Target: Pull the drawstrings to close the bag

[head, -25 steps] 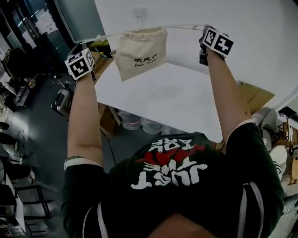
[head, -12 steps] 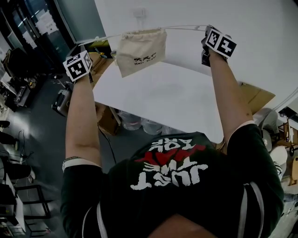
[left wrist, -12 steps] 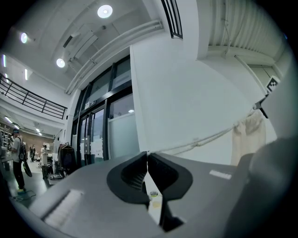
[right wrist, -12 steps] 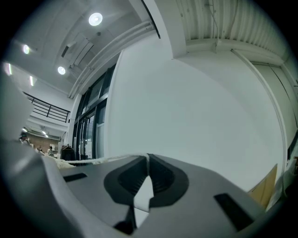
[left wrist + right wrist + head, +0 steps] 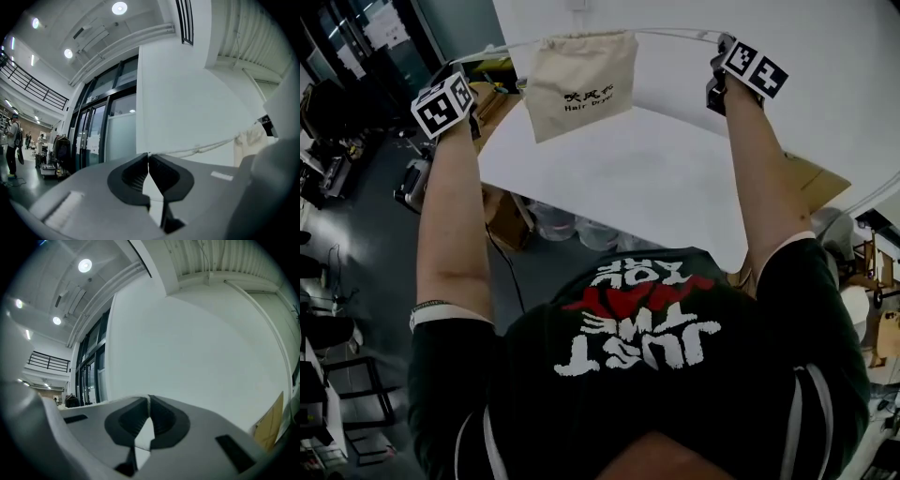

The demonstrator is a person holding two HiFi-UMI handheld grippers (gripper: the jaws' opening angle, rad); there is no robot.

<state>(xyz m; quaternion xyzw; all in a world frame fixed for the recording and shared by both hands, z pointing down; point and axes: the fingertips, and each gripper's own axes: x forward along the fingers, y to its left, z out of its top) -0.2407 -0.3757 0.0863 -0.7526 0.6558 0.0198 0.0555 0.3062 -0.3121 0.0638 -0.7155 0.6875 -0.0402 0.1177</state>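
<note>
A cream drawstring bag point(image 5: 579, 82) with dark print hangs in the air above the white table point(image 5: 656, 178), its mouth gathered along a taut white drawstring point(image 5: 502, 47). My left gripper point(image 5: 464, 73) is shut on the string's left end, out past the table's edge. My right gripper point(image 5: 715, 58) is shut on the right end point(image 5: 675, 34). In the left gripper view the jaws point(image 5: 148, 157) are pressed together, with the drawstring point(image 5: 201, 149) running right to the bag point(image 5: 247, 139). The right gripper view shows shut jaws point(image 5: 148, 400) against a white wall; the bag is out of that view.
A flattened cardboard sheet point(image 5: 811, 183) lies at the table's right edge. Boxes and buckets point(image 5: 553, 239) sit under the table. Chairs and equipment point(image 5: 328, 169) fill the floor at left. A person point(image 5: 11, 140) stands far off in the left gripper view.
Both grippers have moved outward and slightly up, the left one more, pulling the drawstring tighter. The bag has stayed hanging between them.
</note>
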